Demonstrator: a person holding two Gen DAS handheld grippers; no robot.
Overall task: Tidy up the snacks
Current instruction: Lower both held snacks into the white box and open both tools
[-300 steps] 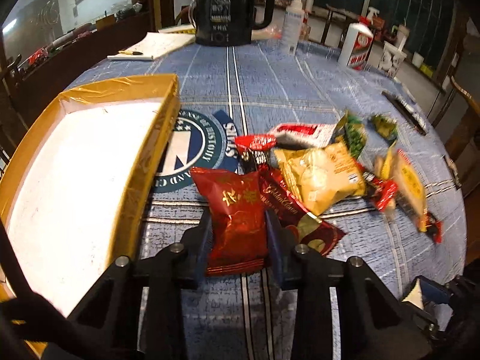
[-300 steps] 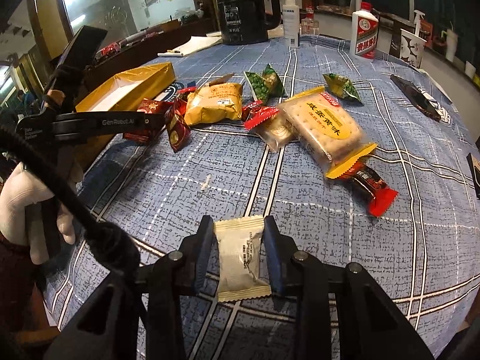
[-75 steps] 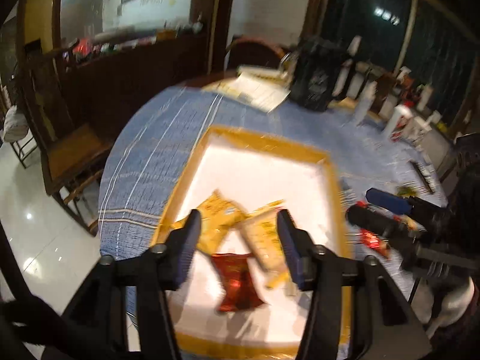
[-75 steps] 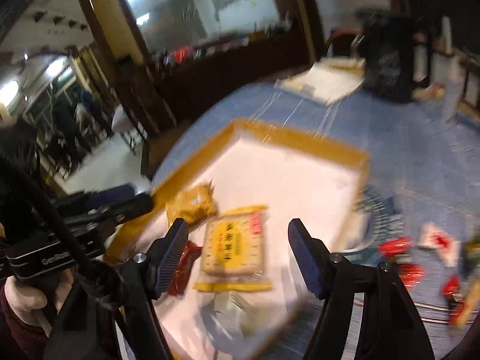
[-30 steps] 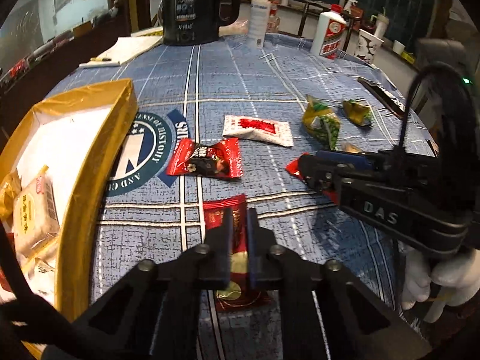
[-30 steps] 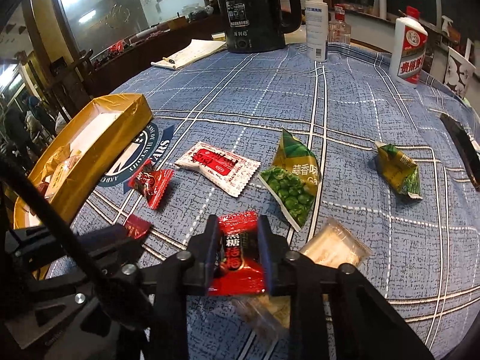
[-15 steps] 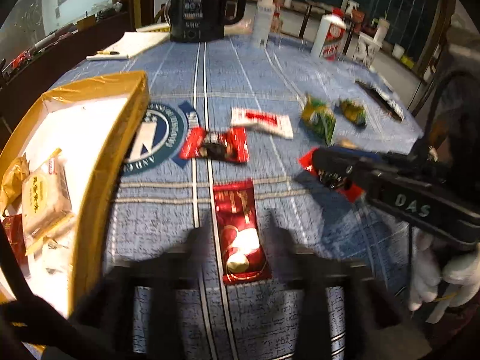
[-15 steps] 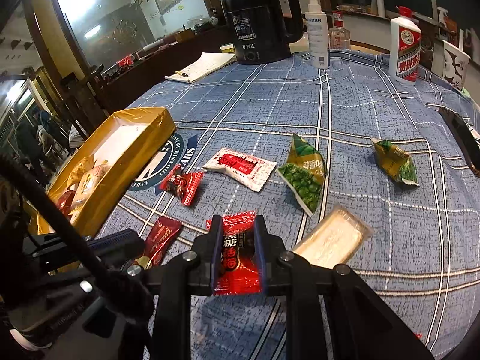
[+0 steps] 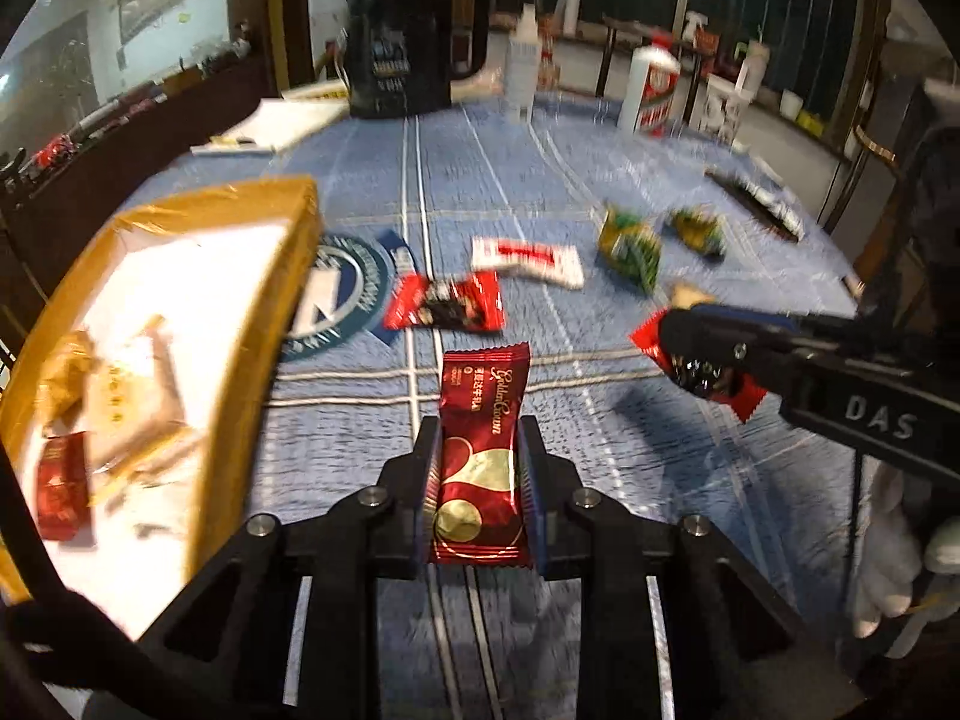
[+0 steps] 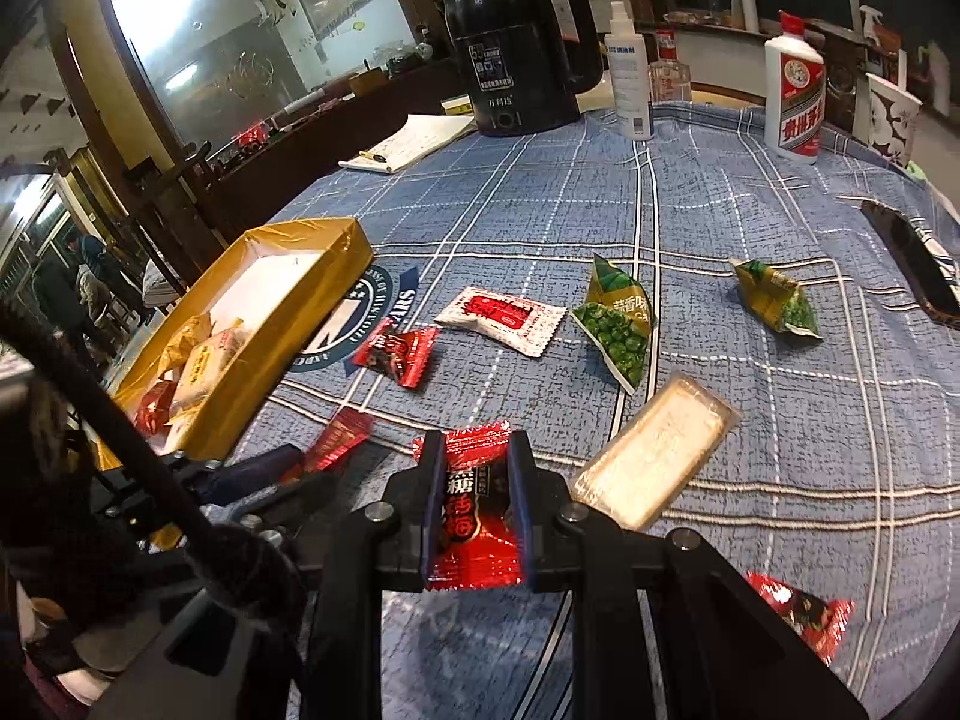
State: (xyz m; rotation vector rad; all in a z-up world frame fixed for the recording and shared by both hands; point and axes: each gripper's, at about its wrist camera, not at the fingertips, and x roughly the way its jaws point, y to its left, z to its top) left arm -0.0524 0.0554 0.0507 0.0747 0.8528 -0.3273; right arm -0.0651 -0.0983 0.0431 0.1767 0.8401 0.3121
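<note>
Jaws, left: left gripper (image 9: 480, 474) closed snug on the dark red Golden Crown packet (image 9: 480, 450), gripped across its lower half, low centre of the left view.
Jaws, right: right gripper (image 10: 477, 510) pinched tight on a bright red candy packet (image 10: 477, 516), wrapper bulging between the pads, low centre of the right view.
Destination: yellow tray (image 10: 312, 294) at mid-left, several snacks already lying inside.
Handling: both packets look light, crinkly and slick; I'd judge a grip across the filled middle safer than the crimped end seals.
Waiting on the cloth: red-black packet (image 10: 396, 351), white-red sachet (image 10: 501, 318), two green pea bags (image 10: 618, 324) (image 10: 777, 300), clear-wrapped biscuit (image 10: 657, 450) just beside the right jaw.
Edges: tray wall stands raised, so each packet likely must clear it.
Room: open blue tablecloth (image 10: 600, 204) towards the top; kettle (image 10: 519, 54) and bottles well apart from the work.
</note>
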